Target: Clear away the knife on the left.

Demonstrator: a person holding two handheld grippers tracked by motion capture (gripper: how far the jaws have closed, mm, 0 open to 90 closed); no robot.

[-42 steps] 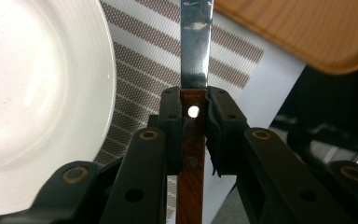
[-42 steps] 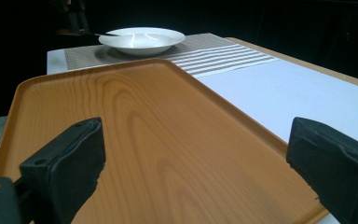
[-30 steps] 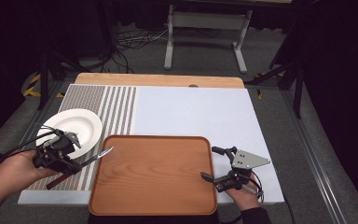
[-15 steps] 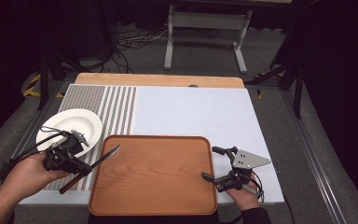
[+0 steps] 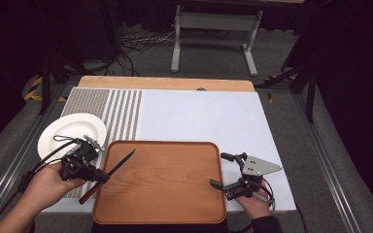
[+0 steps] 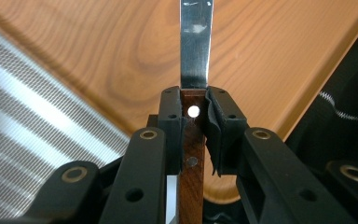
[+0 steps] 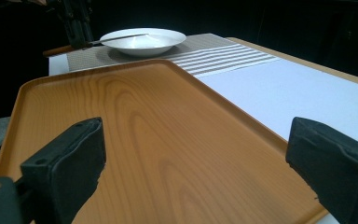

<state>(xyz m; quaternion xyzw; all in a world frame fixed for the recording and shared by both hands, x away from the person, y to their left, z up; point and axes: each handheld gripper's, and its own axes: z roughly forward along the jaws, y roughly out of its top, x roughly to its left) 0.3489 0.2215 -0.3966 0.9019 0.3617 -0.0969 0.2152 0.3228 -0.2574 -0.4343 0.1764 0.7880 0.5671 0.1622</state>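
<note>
Shifted over the tray [image 5: 175, 194], left gripper [image 5: 94, 172] jaws clamp the knife [image 6: 195, 56]; right gripper [image 5: 223, 170] jaws gape empty.

you have nothing to read here: no words, labels, brand marks or numbers stand on anything in front of you.
</note>
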